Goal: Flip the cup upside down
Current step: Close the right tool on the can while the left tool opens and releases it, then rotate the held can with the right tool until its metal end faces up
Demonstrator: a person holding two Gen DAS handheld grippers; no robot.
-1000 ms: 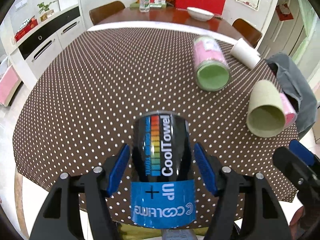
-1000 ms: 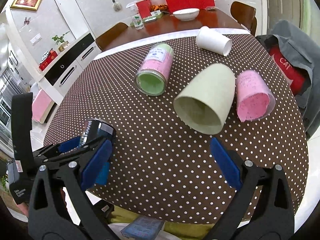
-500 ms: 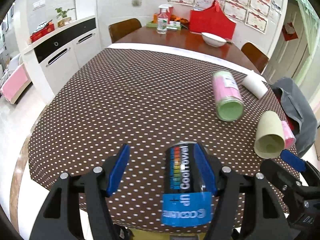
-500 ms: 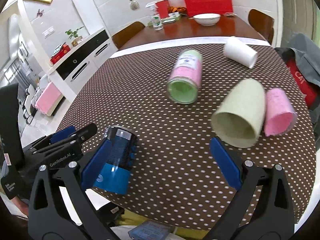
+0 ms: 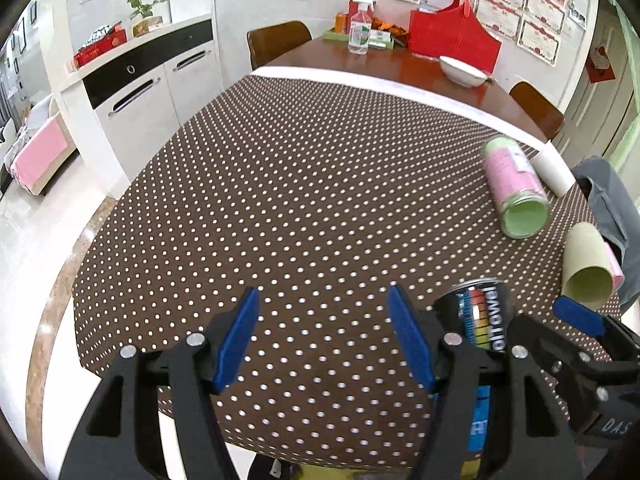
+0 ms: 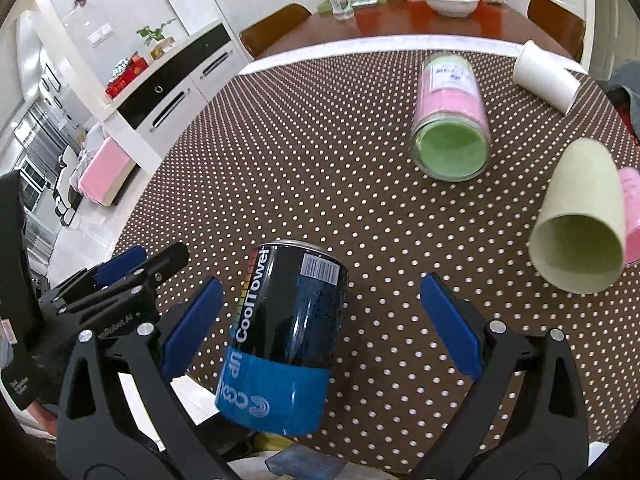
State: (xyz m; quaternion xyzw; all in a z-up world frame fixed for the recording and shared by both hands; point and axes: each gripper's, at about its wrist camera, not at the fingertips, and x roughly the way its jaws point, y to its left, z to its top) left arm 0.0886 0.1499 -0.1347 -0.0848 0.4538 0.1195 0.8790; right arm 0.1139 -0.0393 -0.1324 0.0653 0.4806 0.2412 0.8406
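A black and blue "CoolTowel" can-shaped cup (image 6: 286, 336) stands upside down near the table's front edge, between my right gripper's open jaws and touching neither pad. My right gripper (image 6: 320, 328) is open around it. In the left wrist view the cup (image 5: 482, 322) stands to the right of my left gripper (image 5: 324, 336), partly hidden behind its right finger. My left gripper is open and empty over the dotted cloth.
A brown polka-dot tablecloth (image 5: 304, 184) covers the table. Lying on their sides at the right are a pink-green jar (image 6: 450, 116), a beige cup (image 6: 580, 220), a pink cup (image 6: 630, 208) and a white cup (image 6: 546, 76). A grey jacket (image 5: 612, 200) hangs at the right edge.
My left gripper has let go of the cup and moved left, away from it. My right gripper has moved left so that its open jaws now flank the cup.
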